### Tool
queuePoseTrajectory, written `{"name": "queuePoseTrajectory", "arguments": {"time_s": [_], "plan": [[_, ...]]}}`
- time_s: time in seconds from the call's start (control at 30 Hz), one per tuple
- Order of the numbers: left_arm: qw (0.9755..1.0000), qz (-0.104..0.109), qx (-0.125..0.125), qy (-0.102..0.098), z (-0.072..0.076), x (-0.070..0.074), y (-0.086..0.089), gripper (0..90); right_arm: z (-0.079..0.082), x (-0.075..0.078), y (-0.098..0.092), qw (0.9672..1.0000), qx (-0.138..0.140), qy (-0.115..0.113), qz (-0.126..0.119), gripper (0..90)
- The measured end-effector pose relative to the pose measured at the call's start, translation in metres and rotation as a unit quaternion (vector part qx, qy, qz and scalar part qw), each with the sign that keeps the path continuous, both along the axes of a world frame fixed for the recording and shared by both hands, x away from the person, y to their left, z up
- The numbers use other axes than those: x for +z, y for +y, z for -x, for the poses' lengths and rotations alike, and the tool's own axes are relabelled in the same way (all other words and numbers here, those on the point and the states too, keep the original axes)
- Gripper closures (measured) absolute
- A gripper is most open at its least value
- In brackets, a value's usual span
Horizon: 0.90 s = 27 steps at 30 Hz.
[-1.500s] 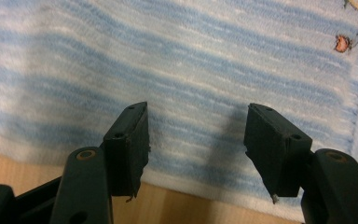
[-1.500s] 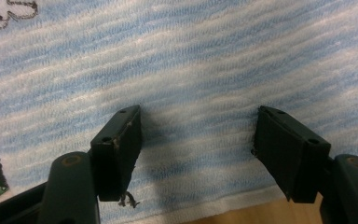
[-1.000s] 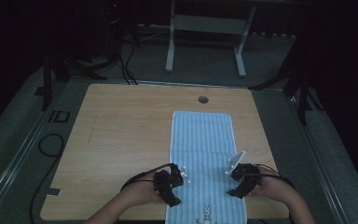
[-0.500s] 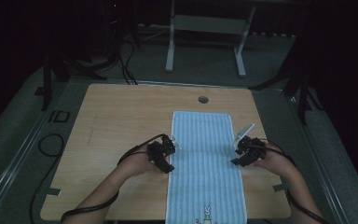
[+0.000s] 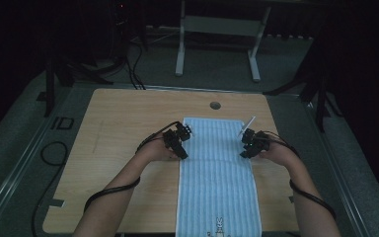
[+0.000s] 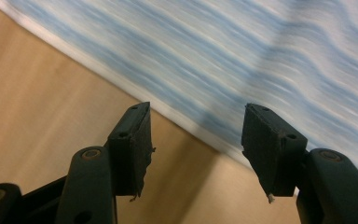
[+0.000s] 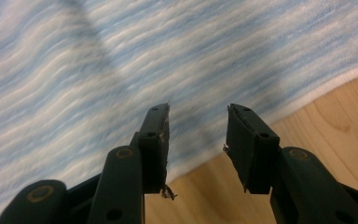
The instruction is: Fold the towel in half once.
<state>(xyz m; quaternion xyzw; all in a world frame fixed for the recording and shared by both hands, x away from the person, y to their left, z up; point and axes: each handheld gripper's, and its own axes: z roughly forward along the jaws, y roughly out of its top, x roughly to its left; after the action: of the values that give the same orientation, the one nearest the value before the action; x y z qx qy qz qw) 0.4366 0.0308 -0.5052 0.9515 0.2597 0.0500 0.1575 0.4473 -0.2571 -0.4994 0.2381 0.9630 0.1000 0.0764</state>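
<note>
Towel (image 5: 218, 173): blue-and-white striped, spread flat and lengthwise on the wooden tabletop (image 5: 123, 133), right of centre. Far short edge near the small round hole (image 5: 215, 105) in the tabletop; near short edge at the person's side, overhanging or reaching the near rim. Small bunny print (image 5: 219, 223) near that near edge.

Left tongs (image 5: 181, 143): held in the left hand (image 5: 159, 150) at the towel's left long edge, in its far half. In the left gripper view (image 6: 196, 135), jaws wide apart, nothing between them. One pad (image 6: 135, 144) over bare wood, the other pad (image 6: 265, 149) over the towel's white hem. Towel edge (image 6: 177, 116) running diagonally between the two. Contact with the cloth: cannot tell. Stripes blurred.

Right tongs (image 5: 246, 144): held in the right hand (image 5: 274, 154) at the towel's right long edge, roughly level with the left tongs. In the right gripper view (image 7: 198, 135), jaws parted, gap moderate and narrower than on the left, nothing gripped. Left-hand pad (image 7: 156, 140) over striped cloth, right-hand pad (image 7: 247, 144) at the hem where cloth meets wood. Contact with the cloth: cannot tell here either.

Black cable (image 5: 108, 190) trailing from the left tongs along the left forearm; a second cable (image 5: 311, 195) looping by the right forearm. White table legs (image 5: 217, 44) on the floor beyond the tabletop. Coiled cable (image 5: 54, 153) on the floor at left. Room dim, background dark.
</note>
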Motion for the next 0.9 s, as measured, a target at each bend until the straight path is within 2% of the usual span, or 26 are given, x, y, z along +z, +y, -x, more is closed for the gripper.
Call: {"name": "queuePoseTrajectory", "arguments": {"time_s": [0.07,0.2,0.27,0.3,0.37,0.47,0.53,0.6,0.63,0.77,0.83,0.9], "plan": [[1.0,0.0,-0.004,-0.001,-0.005,-0.002,-0.004,42.6,-0.005,-0.003,0.001,0.9999,-0.005,0.009,-0.003,58.7],[0.9998,-0.014,-0.011,-0.002,-0.01,-0.008,-0.013,44.1,-0.011,-0.01,0.005,0.9997,-0.003,0.022,0.013,58.6],[0.9997,-0.019,-0.012,0.007,-0.011,-0.013,-0.015,46.0,-0.011,-0.015,0.008,0.9989,-0.001,0.031,0.034,58.6],[0.9993,-0.029,-0.021,0.011,-0.012,-0.016,-0.016,46.9,-0.011,-0.016,0.009,0.9987,0.002,0.035,0.036,58.7],[0.9993,-0.028,-0.022,0.015,-0.013,-0.016,-0.017,48.1,-0.011,-0.016,0.011,0.9981,0.005,0.045,0.041,59.3],[0.9986,-0.033,-0.026,0.032,-0.013,-0.014,-0.02,55.3,-0.012,-0.016,0.014,0.9972,0.008,0.057,0.047,67.2],[0.9978,-0.036,-0.043,0.037,-0.011,-0.013,-0.024,67.6,-0.011,-0.016,0.017,0.9966,0.017,0.061,0.053,73.9],[0.9971,-0.031,-0.057,0.039,-0.009,-0.013,-0.028,80.9,-0.009,-0.016,0.02,0.9959,0.021,0.065,0.06,80.9],[0.9971,-0.033,-0.059,0.034,-0.008,-0.013,-0.028,83.3,-0.009,-0.016,0.021,0.9956,0.024,0.061,0.067,83.2],[0.9984,-0.032,-0.041,0.023,-0.008,-0.012,-0.026,86.4,-0.01,-0.015,0.023,0.9959,0.02,0.053,0.07,85.8],[0.9996,-0.012,-0.016,0.017,-0.011,-0.006,-0.02,86.5,-0.013,-0.011,0.02,0.9972,0.012,0.044,0.06,86.0],[0.9999,-0.005,-0.005,0.008,-0.012,0.002,-0.014,86.5,-0.014,-0.003,0.017,0.9985,0.001,0.029,0.046,86.1]]}}
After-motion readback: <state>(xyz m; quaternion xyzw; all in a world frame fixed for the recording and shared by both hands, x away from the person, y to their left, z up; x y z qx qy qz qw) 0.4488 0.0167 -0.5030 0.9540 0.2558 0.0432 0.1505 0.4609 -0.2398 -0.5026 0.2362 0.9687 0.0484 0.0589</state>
